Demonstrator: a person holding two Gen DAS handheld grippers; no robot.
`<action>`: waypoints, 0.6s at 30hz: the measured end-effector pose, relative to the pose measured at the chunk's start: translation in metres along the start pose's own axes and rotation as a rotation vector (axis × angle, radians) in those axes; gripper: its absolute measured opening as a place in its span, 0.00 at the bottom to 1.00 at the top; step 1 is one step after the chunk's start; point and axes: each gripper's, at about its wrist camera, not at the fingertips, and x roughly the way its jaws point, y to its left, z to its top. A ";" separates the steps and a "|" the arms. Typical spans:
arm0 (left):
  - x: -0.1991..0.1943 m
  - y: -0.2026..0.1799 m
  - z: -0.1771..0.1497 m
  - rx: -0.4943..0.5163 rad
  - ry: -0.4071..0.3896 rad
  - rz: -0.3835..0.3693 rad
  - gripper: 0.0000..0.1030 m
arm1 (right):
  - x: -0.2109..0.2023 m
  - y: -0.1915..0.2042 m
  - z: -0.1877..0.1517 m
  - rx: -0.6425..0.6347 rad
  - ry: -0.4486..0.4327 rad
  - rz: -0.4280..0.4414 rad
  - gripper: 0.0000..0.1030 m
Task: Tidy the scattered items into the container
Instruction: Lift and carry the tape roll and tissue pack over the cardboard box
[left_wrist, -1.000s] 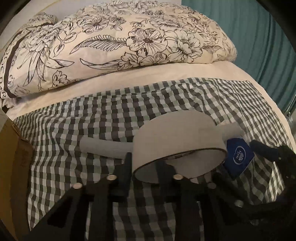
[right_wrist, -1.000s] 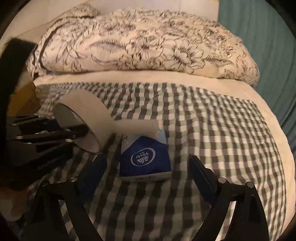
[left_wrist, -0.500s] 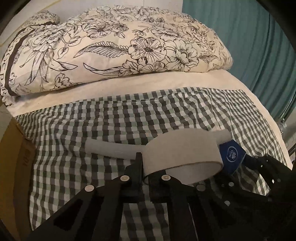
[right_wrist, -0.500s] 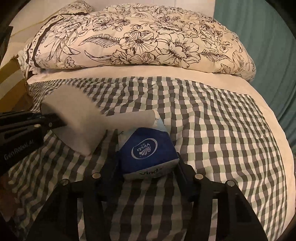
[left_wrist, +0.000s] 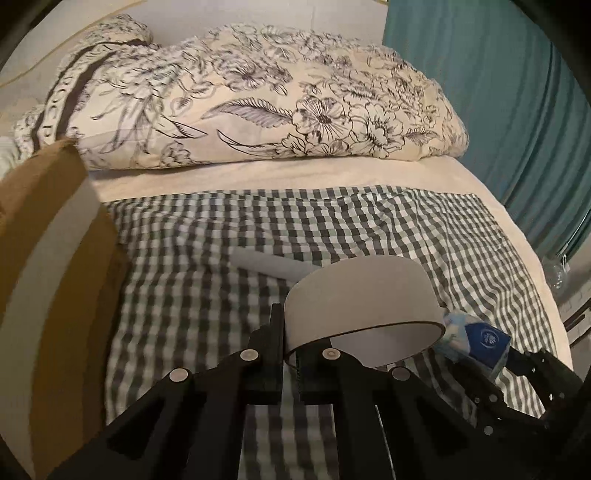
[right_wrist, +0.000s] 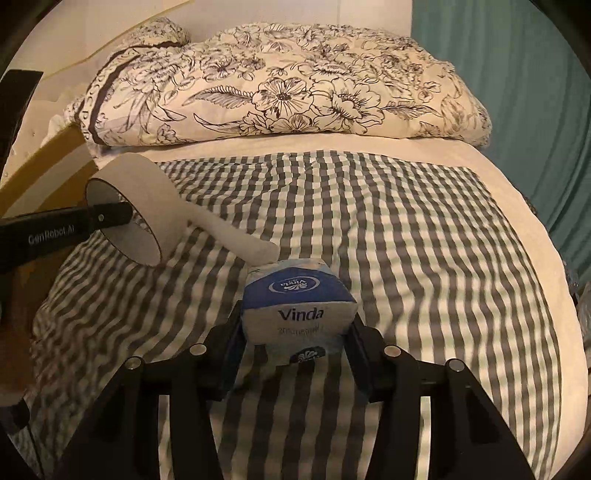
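Both items look pale: wide tape roll (left_wrist: 360, 295), blue-white tissue pack (right_wrist: 297, 308).

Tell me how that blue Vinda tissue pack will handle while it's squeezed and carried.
The tissue pack is probably soft: its sides look pinched in between the right hand-held gripper fingers, whose jaws have just been closing on it. It is likely light for its size, since it hangs clear of the checked cloth. Its glossy wrapper may slip.

A home bedroom is indicated by a bed spread with a checked cloth (right_wrist: 388, 240), a folded floral duvet (right_wrist: 280, 85) and a teal curtain (left_wrist: 517, 110).
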 end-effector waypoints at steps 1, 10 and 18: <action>-0.008 0.001 -0.003 -0.001 -0.004 0.003 0.05 | -0.008 -0.001 -0.004 0.012 -0.003 0.004 0.48; -0.070 0.009 -0.025 -0.027 -0.028 0.010 0.05 | -0.066 0.002 -0.027 0.045 -0.033 0.024 0.48; -0.132 0.015 -0.040 -0.039 -0.088 0.016 0.05 | -0.122 0.017 -0.032 0.027 -0.094 0.034 0.48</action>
